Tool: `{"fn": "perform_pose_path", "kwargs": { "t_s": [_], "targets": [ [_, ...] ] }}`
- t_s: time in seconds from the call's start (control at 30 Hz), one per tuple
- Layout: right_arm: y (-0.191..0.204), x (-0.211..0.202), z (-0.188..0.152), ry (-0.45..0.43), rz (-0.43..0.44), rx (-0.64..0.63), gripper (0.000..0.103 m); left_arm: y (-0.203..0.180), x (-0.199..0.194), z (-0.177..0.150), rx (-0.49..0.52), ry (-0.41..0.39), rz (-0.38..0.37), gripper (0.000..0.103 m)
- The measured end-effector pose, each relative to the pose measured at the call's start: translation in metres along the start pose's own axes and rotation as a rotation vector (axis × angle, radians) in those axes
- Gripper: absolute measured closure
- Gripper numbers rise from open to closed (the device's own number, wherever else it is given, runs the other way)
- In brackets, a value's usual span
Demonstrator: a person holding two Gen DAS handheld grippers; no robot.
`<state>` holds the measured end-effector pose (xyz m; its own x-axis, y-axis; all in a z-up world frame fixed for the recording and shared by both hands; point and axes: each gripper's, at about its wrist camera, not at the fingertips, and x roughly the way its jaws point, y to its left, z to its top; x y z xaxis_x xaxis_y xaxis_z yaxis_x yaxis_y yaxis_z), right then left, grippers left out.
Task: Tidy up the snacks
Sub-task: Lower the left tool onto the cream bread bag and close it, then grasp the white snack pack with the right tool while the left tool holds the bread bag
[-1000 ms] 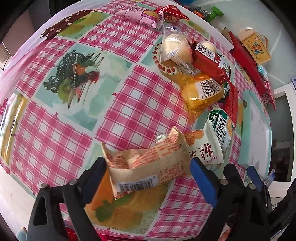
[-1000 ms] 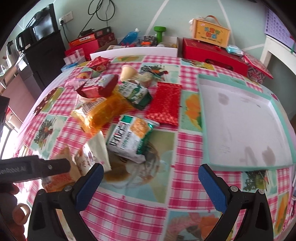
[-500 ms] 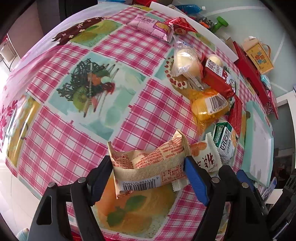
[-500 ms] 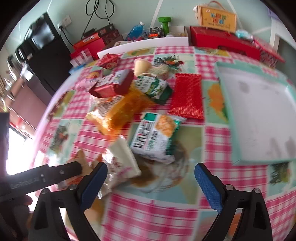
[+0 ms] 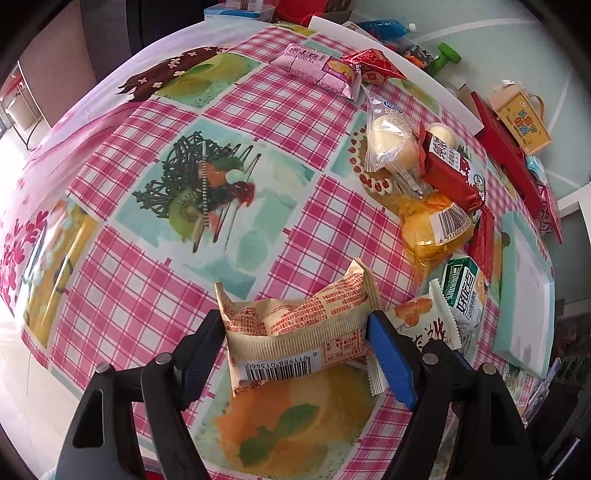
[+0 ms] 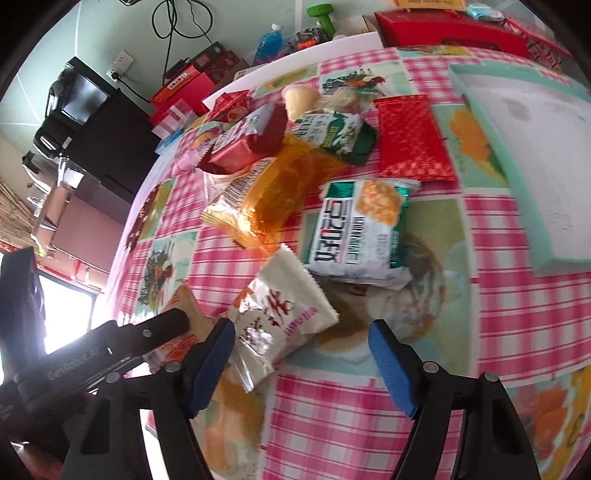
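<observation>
My left gripper [image 5: 295, 343] is shut on a tan snack packet with red print and a barcode [image 5: 299, 328], held just above the checked tablecloth. The same packet shows partly in the right wrist view [image 6: 184, 317], behind the left gripper's arm. My right gripper [image 6: 301, 350] is open, its left finger by a white packet with red characters [image 6: 284, 314]. A green-and-white packet [image 6: 362, 225], an orange bag [image 6: 273, 192], a red flat packet [image 6: 410, 136] and a dark red packet [image 6: 243, 140] lie beyond. A teal-rimmed white tray [image 6: 476, 92] sits at the right.
A pink packet [image 5: 317, 68], a small red packet [image 5: 373, 64] and a clear-wrapped bun [image 5: 391, 142] lie at the table's far side. Red boxes [image 6: 450, 31], a blue bottle [image 6: 269, 42] and a green dumbbell [image 6: 321, 14] stand off the back edge. A black cabinet [image 6: 103, 129] stands at left.
My left gripper closed onto the tan packet and lifted it slightly. My right gripper tilted and moved in toward the white packet, narrowing somewhat.
</observation>
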<state>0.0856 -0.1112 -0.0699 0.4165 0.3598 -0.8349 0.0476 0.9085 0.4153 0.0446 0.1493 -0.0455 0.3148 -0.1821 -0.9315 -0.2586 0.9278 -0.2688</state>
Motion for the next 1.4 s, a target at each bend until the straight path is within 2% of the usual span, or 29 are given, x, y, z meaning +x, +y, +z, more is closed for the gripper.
{"fn": "perform_pose_path", "kwargs": {
  "t_s": [0.1,0.17,0.3,0.47,0.77,0.93,1.13,1.3,1.4],
  "targets": [
    [0.004,0.006,0.003,-0.004,0.017,0.005,0.030,0.002,-0.001,0.002,-0.004,-0.003,-0.008,0.023],
    [0.007,0.010,0.005,0.000,0.027,0.006,0.039,0.004,-0.002,0.002,-0.003,-0.005,-0.011,0.023],
    [0.011,0.016,0.006,-0.005,0.048,0.008,0.047,0.006,0.000,0.003,0.000,-0.007,-0.017,0.023],
    [0.007,0.018,0.005,-0.007,0.073,0.026,0.062,0.004,0.005,0.004,-0.006,-0.010,-0.018,0.023],
    [-0.002,0.008,0.005,-0.038,0.142,0.048,0.075,0.008,0.012,0.003,-0.017,-0.017,-0.018,0.023],
    [-0.011,0.003,0.005,-0.039,0.177,0.069,0.077,0.006,0.011,0.002,-0.011,-0.025,-0.010,0.023],
    [-0.014,-0.003,0.011,-0.039,0.113,0.027,0.077,0.002,0.009,0.002,-0.001,-0.027,-0.002,0.023],
    [-0.009,-0.002,0.012,-0.020,0.018,-0.031,0.071,0.003,0.009,0.002,0.001,-0.028,-0.004,0.023],
    [-0.003,-0.003,0.012,-0.007,-0.047,-0.057,0.053,0.004,0.008,0.002,0.001,-0.030,-0.009,0.023]
  ]
}}
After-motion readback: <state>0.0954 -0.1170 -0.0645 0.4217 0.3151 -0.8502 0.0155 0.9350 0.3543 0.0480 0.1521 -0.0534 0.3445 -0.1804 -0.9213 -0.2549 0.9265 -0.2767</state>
